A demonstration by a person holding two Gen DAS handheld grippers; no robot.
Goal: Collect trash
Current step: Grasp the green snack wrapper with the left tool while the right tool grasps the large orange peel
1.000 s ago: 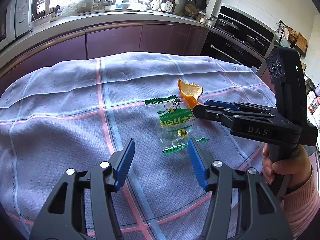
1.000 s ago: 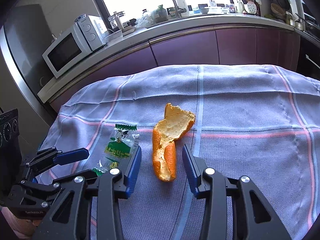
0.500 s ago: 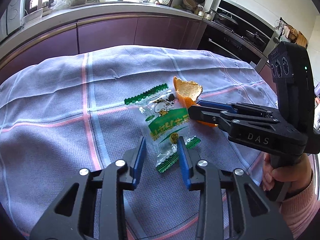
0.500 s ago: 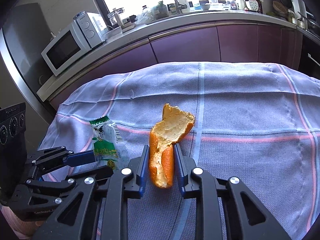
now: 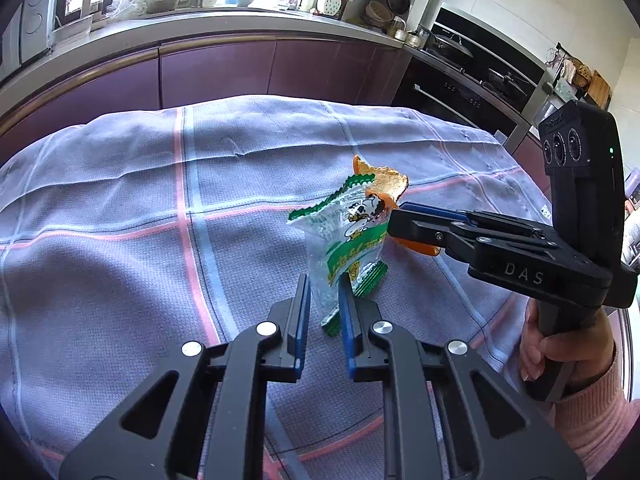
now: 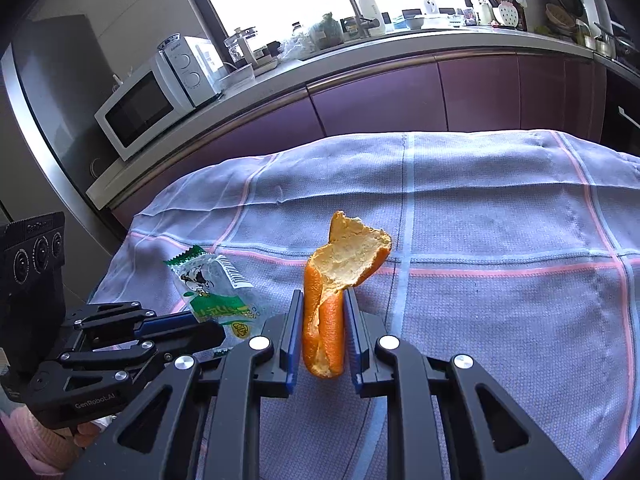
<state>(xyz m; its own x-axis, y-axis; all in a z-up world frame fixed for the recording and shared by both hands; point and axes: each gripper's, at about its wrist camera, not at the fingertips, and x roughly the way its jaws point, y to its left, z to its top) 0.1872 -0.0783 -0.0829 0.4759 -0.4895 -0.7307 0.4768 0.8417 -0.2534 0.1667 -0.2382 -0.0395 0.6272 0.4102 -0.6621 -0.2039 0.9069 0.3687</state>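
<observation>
Both fingers (image 5: 304,312) closing on wrapper (image 5: 348,236), peel (image 6: 324,320)

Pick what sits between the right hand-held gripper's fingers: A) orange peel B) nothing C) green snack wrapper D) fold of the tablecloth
A: in the right wrist view the orange peel stands between the blue pads of the right hand-held gripper, whose jaws are closing on it; the wrapper lies off to its left, at the left hand-held gripper.
</observation>
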